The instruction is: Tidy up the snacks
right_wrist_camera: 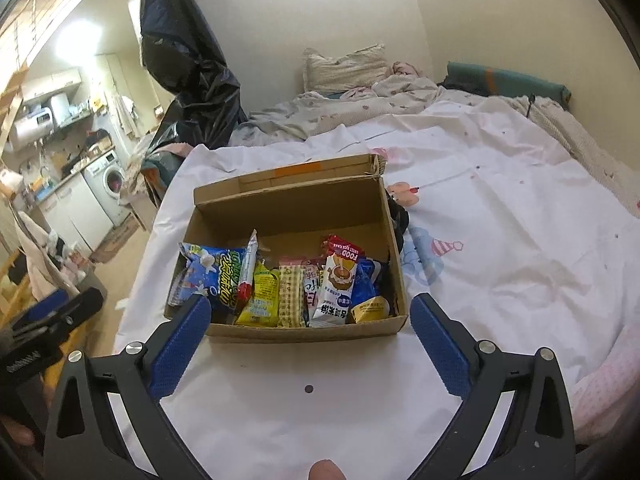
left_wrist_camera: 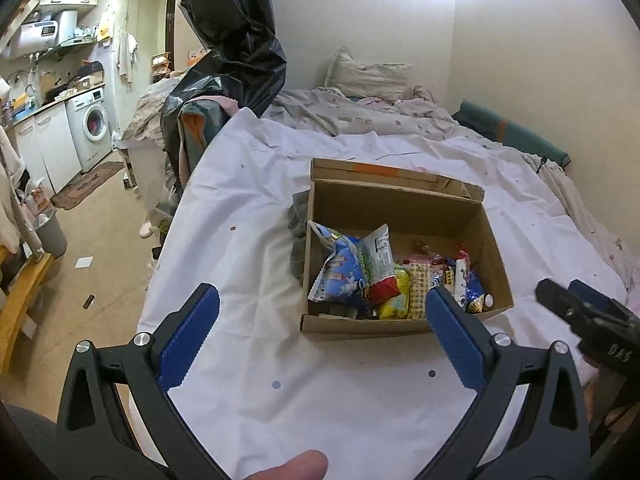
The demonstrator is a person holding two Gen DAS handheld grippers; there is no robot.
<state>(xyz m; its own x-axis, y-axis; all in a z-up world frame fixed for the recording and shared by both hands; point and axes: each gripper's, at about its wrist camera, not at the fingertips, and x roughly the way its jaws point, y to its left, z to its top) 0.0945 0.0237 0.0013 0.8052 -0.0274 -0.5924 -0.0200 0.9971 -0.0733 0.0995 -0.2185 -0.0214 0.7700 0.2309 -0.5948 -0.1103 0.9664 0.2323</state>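
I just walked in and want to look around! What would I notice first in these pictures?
First, the open cardboard box in the middle of the white bedsheet, with bright snack packets crowded along its near side. Next, the big shiny black plastic bag hanging at the left behind the bed. Both hand-held grippers, left and right, hover open in front of the box.

Left tool (left_wrist_camera: 322,304), right tool (right_wrist_camera: 310,316): black frames, blue ribbed pads, silver screws; bare fingertip below
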